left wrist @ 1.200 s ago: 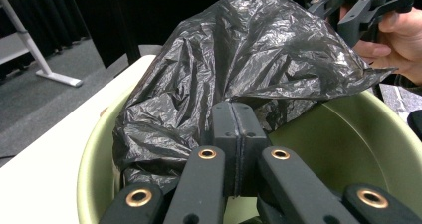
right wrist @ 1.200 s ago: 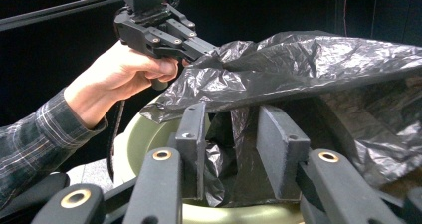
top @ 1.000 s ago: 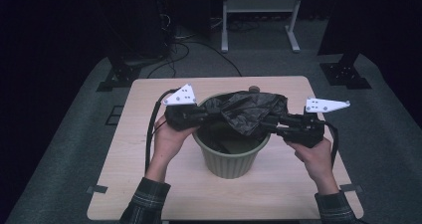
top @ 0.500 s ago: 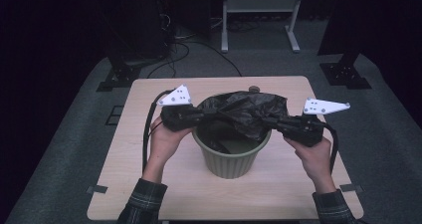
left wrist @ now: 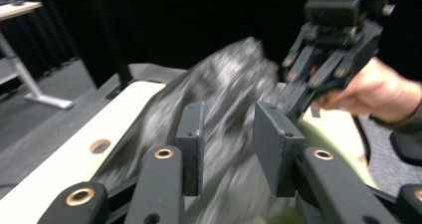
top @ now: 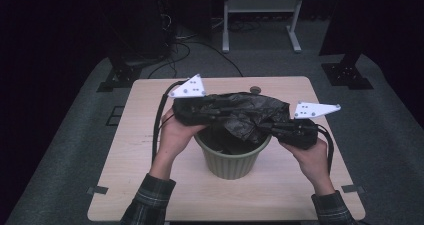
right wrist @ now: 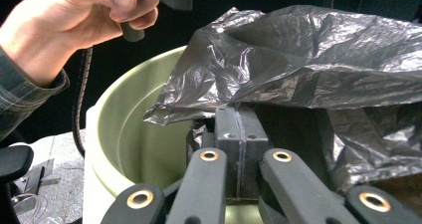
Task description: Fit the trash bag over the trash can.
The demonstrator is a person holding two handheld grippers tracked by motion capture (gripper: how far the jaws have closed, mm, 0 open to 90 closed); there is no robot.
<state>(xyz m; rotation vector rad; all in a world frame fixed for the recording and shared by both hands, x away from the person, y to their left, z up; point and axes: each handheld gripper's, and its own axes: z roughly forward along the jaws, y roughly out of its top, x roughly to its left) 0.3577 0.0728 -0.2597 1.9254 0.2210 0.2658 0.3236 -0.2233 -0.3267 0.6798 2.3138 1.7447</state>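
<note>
**Midway: a black bag being spread over a green bin**

Seen from the high view, a person's two hands come in from the bottom edge, each holding a two-jaw gripper. Between them, at the centre of the frame, a crumpled black plastic bag [top: 240,115] hangs stretched above a round, pale green bin [top: 231,161], which stands upright on a light wooden table [top: 130,185].

The step in hand looks like lining the bin: the bag is being opened out so its mouth can go over the rim [right wrist: 107,149].

The right gripper [right wrist: 238,134] has its jaws pressed tight together, pinching a fold of the bag's edge; in the right gripper view this sits at lower centre, with the bin's hollow at lower left.

The left gripper [left wrist: 226,139] has just been opening its jaws. In the left gripper view they stand partly apart at lower centre, blurred plastic lying between them, and the pads do not seem to press on it. The film looks freed on that side.

The bag's long axis runs left to right across the high view, from one gripper to the other, roughly level and above the bin. Which way its mouth points I cannot tell; the folds hide it.

Next, the left gripper probably needs a fresh grip on the bag's edge, after which that edge must be pulled down over the near rim.
</note>
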